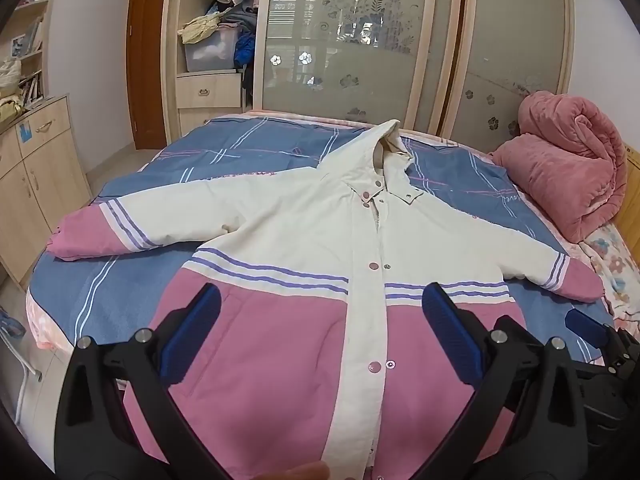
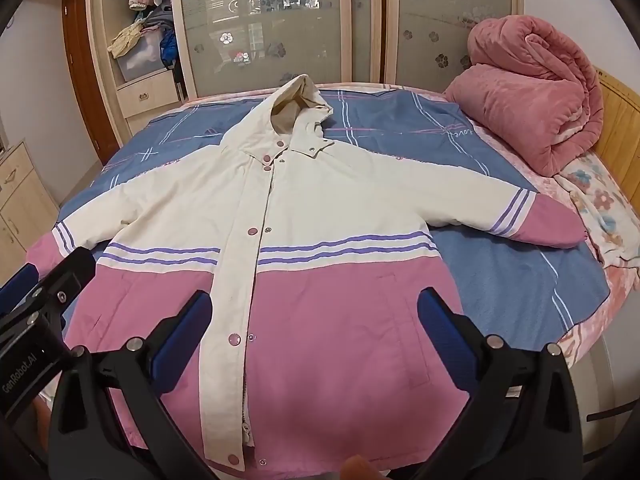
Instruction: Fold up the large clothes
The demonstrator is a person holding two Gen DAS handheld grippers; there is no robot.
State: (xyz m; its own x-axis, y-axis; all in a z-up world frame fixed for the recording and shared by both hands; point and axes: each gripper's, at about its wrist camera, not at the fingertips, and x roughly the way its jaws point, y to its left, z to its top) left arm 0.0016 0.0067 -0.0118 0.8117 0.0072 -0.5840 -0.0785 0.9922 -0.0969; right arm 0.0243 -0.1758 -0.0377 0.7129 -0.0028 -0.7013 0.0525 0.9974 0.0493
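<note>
Hooded jacket [image 1: 304, 240] spread face-up, sleeves out, on the blue bedspread [image 1: 224, 148]. Probable fault: the padded, slippery shell may slide or bunch if a fold starts from one thin layer, skewing the placket. Left gripper [image 1: 320, 324] and right gripper [image 2: 314, 332] hover over the pink hem, jaws spread wide, grasping nothing.

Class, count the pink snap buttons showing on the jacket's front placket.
5 on the jacket: collar, just below, chest, waist, hem. Folds may hide others.
</note>
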